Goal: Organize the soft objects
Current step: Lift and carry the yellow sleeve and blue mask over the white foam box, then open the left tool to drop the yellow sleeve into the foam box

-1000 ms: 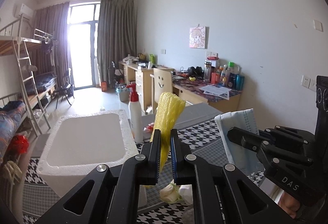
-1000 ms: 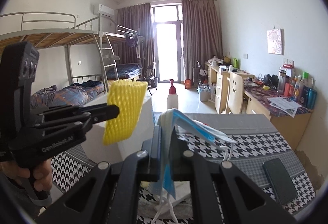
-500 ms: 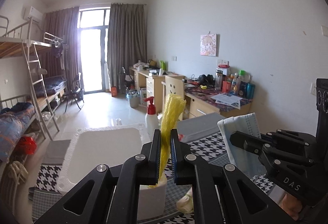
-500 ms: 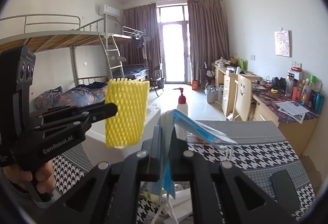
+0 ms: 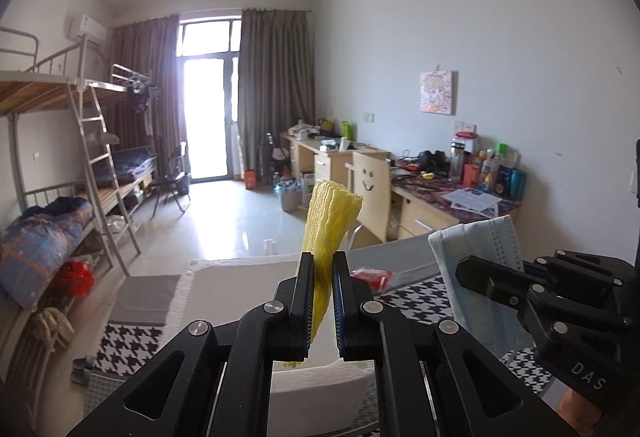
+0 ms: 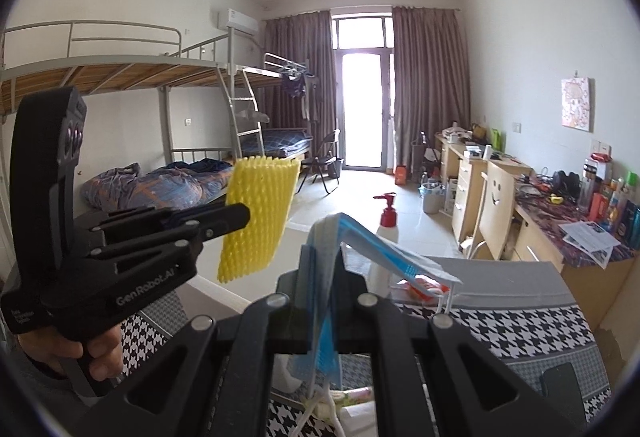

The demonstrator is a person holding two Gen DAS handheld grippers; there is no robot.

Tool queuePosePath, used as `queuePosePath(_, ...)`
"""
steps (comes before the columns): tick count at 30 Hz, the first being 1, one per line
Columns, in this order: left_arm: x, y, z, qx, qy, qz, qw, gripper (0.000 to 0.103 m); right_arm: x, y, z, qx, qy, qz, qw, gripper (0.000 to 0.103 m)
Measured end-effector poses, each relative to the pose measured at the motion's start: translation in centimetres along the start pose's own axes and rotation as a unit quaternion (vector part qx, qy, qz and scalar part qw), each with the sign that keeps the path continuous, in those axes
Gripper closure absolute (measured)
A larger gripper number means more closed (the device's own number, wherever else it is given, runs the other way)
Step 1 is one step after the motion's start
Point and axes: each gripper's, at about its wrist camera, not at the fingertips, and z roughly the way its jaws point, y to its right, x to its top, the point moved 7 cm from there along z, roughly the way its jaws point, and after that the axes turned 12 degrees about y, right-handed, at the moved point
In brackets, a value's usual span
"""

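Note:
My left gripper (image 5: 323,271) is shut on a yellow foam net sleeve (image 5: 330,221), which stands up out of the jaws. It is held in the air above a white foam box (image 5: 240,289). From the right wrist, the same left gripper (image 6: 238,217) is at the left with a hand under it, and the yellow net (image 6: 258,221) hangs flat from its tip. My right gripper (image 6: 324,263) is shut on a folded blue face mask (image 6: 360,249) whose ear loops dangle below. In the left wrist view the right gripper (image 5: 466,267) carries the mask (image 5: 480,249) just to the right.
A table with a houndstooth cloth (image 6: 520,325) lies below, bearing a red-capped pump bottle (image 6: 386,225), a red packet (image 5: 370,275) and a dark phone (image 6: 560,385). Desks with bottles (image 5: 492,169) line the right wall. Bunk beds (image 5: 60,177) stand at the left.
Both grippers have risen together, each still holding its item. The foam box and table now sit lower in both views, and the pump bottle has dropped out of sight in the left wrist view.

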Motion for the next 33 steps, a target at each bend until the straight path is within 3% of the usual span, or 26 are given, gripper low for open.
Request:
queuePosePath(16, -1.6, -2.9, 2.6, 0.062, -0.041, -0.006, 0.9972, 0.094, 0.6, -1.5, 2.1, 0.037, -0.004, -0.012, 0.999, 0.094)
queuePosePath(29, -3.5, -4.1, 4.0, 0.062, -0.082, -0.013, 0.9946, 0.092, 0.1, -1.3, 2.9, 0.034, -0.02, -0.012, 0.999, 0.094)
queuePosePath(30, -3.5, -4.1, 4.0, 0.06, -0.084, -0.014, 0.9945, 0.088, 0.1, -1.3, 2.9, 0.033, -0.021, -0.012, 0.999, 0.094)
queuePosePath(32, -3.5, -4.0, 4.0, 0.065, -0.086, -0.013, 0.9941, 0.064, 0.1, -1.2, 3.0, 0.032, -0.022, -0.012, 0.999, 0.094)
queuePosePath(33, -3.4, -4.0, 3.9, 0.069, -0.083, -0.012, 0.9941, 0.038, 0.1, -1.3, 3.1, 0.032, -0.023, -0.012, 0.999, 0.094)
